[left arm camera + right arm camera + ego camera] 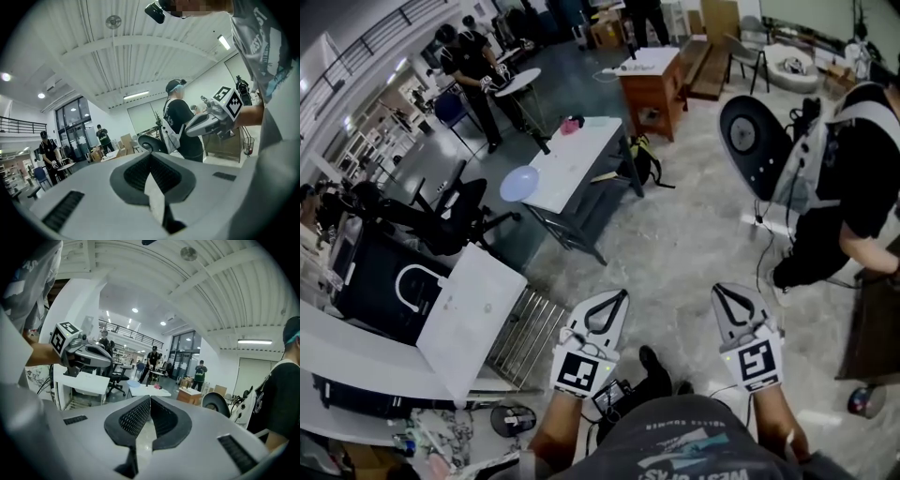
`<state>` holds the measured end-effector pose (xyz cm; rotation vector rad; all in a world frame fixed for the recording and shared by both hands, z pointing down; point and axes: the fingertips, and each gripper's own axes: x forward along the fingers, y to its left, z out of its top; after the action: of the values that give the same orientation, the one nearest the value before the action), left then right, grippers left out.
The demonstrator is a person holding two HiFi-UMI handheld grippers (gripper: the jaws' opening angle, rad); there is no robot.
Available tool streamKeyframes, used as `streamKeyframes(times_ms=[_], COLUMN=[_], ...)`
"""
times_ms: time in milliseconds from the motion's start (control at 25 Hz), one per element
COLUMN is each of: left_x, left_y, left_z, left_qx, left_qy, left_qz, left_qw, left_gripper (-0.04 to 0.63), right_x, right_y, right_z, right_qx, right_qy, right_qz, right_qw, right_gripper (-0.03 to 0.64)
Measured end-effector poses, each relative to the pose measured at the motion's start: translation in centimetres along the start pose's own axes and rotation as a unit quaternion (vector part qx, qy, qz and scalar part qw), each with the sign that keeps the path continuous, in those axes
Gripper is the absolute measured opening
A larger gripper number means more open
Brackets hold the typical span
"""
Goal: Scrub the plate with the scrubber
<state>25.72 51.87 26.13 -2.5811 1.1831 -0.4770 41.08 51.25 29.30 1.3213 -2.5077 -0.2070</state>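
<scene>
Both the left gripper (pixel 623 292) and right gripper (pixel 715 288) have their fingers closed together on nothing, out over the floor (pixel 694 234). The pale blue plate (pixel 519 183) sits at the near corner of the white surface (pixel 581 155), well apart ahead.

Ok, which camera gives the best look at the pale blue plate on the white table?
The head view: the pale blue plate shows whole from above, at the near end of the white table. The right gripper view catches it only as a small, far-off sliver. In the left gripper view I cannot make it out.
</scene>
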Motion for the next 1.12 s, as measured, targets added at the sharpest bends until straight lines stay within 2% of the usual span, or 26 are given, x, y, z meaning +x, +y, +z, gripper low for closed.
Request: streamKeyframes(times_ms=[320, 720, 1120], left_x=[3.4, 5.8, 7.8], left_y=[3.1, 12.8, 21.7], left_z=[-2.7, -5.0, -9.2], left_qx=[-0.026, -0.036, -0.063], left_qy=[0.002, -0.014, -0.033], left_qz=[-0.014, -0.004, -0.009], left_qw=[0.9996, 0.9992, 0.9974], left_gripper=[0.003, 0.003, 0.003], right_x=[4.2, 13.3, 22.6], right_y=[-1.4, -2.5, -2.5], right_z=[-0.7, 2.2, 5.2], right_qx=[-0.007, -0.032, -0.052], right_qy=[0.031, 0.043, 0.051], right_qz=[-0.001, -0.003, -0.009], right_qw=[0.999, 0.999, 0.997], right_gripper=[0.032, 0.032, 0.032])
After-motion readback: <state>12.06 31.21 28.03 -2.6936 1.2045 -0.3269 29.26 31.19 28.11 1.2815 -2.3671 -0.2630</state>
